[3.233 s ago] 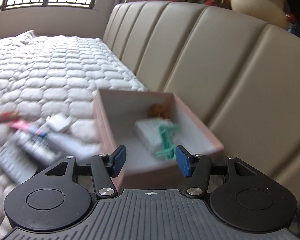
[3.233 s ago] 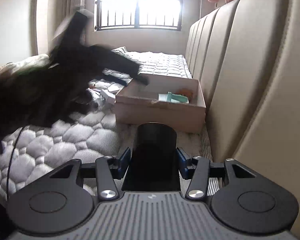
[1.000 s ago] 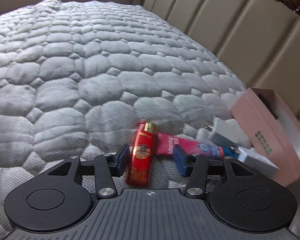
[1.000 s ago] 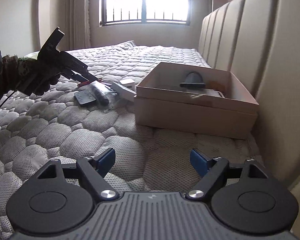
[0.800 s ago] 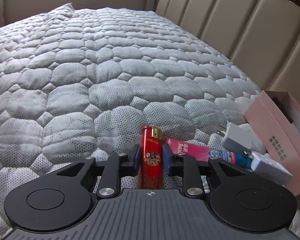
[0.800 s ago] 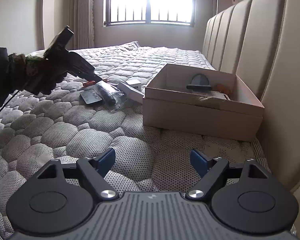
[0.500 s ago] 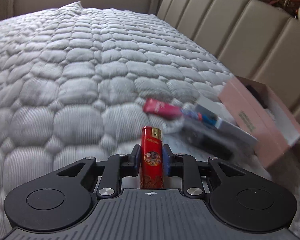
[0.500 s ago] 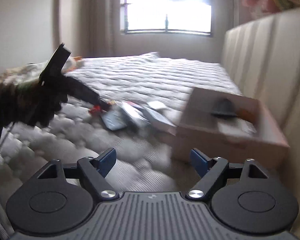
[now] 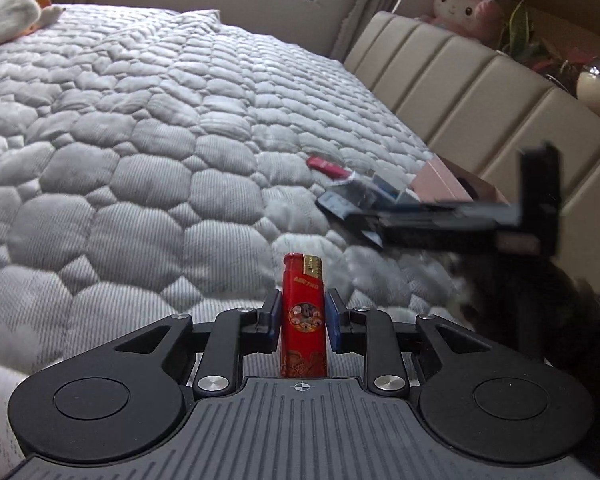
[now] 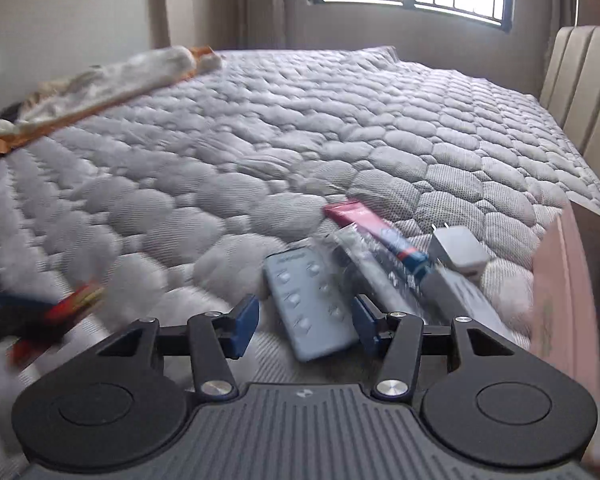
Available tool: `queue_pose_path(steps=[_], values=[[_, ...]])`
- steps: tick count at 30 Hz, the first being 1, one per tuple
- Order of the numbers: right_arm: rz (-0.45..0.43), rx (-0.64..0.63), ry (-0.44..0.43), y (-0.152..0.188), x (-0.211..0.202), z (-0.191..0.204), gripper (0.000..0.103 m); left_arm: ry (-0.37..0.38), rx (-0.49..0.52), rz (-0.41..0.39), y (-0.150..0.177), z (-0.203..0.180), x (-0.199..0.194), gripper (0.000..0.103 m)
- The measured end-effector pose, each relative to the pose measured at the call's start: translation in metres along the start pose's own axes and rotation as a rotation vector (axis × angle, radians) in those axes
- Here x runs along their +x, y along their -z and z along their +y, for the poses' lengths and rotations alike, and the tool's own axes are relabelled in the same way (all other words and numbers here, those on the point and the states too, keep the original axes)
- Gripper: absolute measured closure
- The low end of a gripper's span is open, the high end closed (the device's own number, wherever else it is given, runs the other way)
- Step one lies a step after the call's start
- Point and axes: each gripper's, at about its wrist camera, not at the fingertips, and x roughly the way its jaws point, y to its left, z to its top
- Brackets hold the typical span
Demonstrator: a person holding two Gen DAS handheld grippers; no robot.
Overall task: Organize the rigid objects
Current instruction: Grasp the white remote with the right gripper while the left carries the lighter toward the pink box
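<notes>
Left gripper (image 9: 303,316) jaws are clamping the red plastic lighter (image 9: 303,312), lifted off the grey quilted bed (image 9: 140,160). Right gripper (image 10: 305,320) jaws have just been narrowing around the grey-blue flat remote (image 10: 310,300), not yet pressing it. Next: carrying the lighter to the pink cardboard box (image 9: 440,178) and closing squarely on the remote.

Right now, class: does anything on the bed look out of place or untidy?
Yes. A remote, a pink tube, a white charger and a plastic-wrapped item lie jumbled on the quilt beside the pink box, not inside it.

Left claw (image 9: 303,314) grips an upright red lighter (image 9: 303,312) above the quilt (image 9: 140,160).
</notes>
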Motion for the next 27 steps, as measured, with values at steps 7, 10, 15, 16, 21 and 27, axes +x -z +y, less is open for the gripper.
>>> queue_pose_path(steps=[7,10,15,16,21,27], values=[[0.064,-0.031,-0.005,-0.009,0.031,0.005,0.052,0.043,-0.023,0.016,0.015,0.0,-0.001,0.077],[0.081,-0.005,-0.031,-0.008,0.017,0.002,0.065,0.037,-0.012,0.027,0.019,-0.009,-0.001,0.077],[0.066,0.018,-0.065,0.015,-0.042,0.004,0.065,0.05,0.048,0.053,0.028,-0.043,-0.005,0.077],[0.064,0.024,-0.071,0.023,-0.057,0.004,0.065,0.057,0.06,0.057,0.03,-0.051,-0.007,0.077],[0.035,0.045,-0.03,0.072,-0.136,-0.004,0.065,0.098,0.135,0.093,0.042,-0.098,-0.004,0.077],[-0.015,0.061,0.168,0.135,-0.208,-0.027,0.065,0.199,0.184,0.234,0.067,-0.159,0.031,0.077]])
